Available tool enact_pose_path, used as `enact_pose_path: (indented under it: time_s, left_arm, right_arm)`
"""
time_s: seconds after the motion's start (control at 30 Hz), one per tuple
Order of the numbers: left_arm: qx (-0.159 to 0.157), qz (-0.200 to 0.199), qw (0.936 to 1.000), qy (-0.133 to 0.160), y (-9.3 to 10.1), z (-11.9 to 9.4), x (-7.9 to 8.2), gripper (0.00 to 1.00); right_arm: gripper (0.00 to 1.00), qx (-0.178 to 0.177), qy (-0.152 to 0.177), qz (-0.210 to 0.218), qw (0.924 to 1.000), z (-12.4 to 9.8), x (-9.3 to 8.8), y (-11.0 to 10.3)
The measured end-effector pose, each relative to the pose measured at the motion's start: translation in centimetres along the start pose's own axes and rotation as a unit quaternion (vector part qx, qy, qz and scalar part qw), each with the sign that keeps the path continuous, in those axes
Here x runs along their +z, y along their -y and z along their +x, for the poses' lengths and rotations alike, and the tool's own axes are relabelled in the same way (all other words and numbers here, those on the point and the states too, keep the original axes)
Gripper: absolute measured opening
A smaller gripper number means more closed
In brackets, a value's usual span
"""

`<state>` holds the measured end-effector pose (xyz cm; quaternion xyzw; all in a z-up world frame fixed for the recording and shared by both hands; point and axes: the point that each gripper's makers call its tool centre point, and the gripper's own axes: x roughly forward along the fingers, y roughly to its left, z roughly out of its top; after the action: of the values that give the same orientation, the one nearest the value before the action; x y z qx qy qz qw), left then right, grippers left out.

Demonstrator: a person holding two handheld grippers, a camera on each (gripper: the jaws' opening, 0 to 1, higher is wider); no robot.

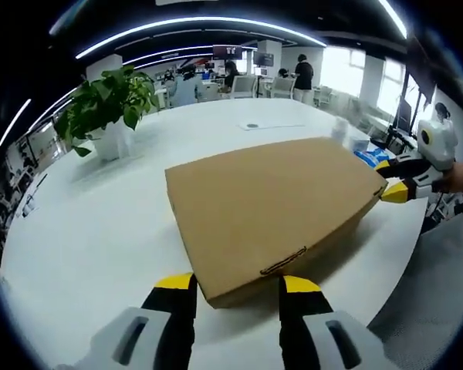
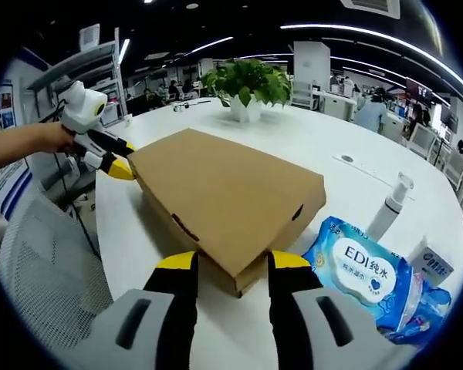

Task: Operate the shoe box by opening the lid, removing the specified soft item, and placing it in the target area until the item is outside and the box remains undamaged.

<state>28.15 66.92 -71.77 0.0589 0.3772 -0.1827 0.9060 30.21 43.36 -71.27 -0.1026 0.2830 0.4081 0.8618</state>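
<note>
A closed brown cardboard shoe box [image 1: 270,212] lies flat on the white table [image 1: 100,231], its lid down and a tab slot on its near edge. My left gripper [image 1: 238,287] is open, its yellow-tipped jaws straddling the box's near edge. From the right, the right gripper [image 1: 392,179] comes in at the box's far right corner. In the right gripper view the same box [image 2: 224,189] lies ahead, one corner between the spread jaws of my right gripper [image 2: 231,266]. Held by a hand, the left gripper [image 2: 117,159] sits at the box's left corner. The soft item is hidden inside.
A potted plant [image 1: 108,108] stands at the back of the table. A blue pack of wet wipes [image 2: 363,277], a pump bottle [image 2: 390,208] and a small white box [image 2: 432,262] lie right of the shoe box. A mesh chair [image 2: 46,270] is beside the table edge. People sit far behind.
</note>
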Motion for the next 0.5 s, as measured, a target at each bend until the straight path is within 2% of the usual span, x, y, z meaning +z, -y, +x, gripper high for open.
enact_pose_path:
  time_s: [0.5]
  left_arm:
    - [-0.013, 0.017, 0.9998, -0.004, -1.1, 2.4, 2.5, 0.42]
  right_arm:
    - [0.33, -0.018, 0.003, 0.009, 0.9998, 1.2, 1.0, 2.2]
